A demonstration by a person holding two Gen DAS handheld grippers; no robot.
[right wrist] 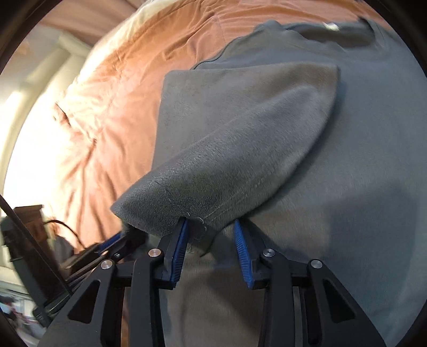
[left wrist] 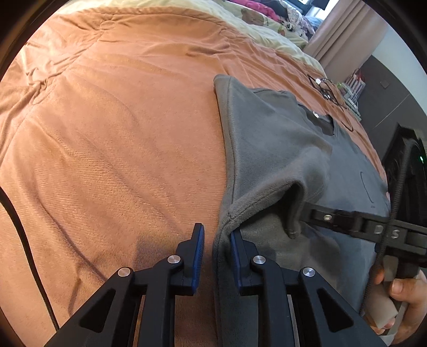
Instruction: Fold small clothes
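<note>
A grey sweatshirt (left wrist: pixel 267 138) lies on an orange blanket (left wrist: pixel 120 120). My left gripper (left wrist: pixel 216 229) straddles the shirt's near left edge. That edge runs up between the blue pads and lies against the right pad, with a gap at the left pad, so the jaws stand open. From the right, my right gripper (left wrist: pixel 344 221) reaches under a raised fold (left wrist: pixel 291 197). In the right wrist view the grey fold (right wrist: pixel 240 138) drapes over the left finger of my right gripper (right wrist: pixel 210 223). A small flap hangs between its pads, which stand apart. The left gripper's blue pad (right wrist: pixel 110 243) shows at lower left.
A person's hand (left wrist: pixel 400 293) holds the right gripper's handle. Black cables with a white plug (left wrist: pixel 325 88) lie on the blanket beyond the shirt. A cream printed quilt (left wrist: pixel 256 24) lies at the back, by a curtain (left wrist: pixel 347 34). A black cable (left wrist: pixel 16 213) crosses the left edge.
</note>
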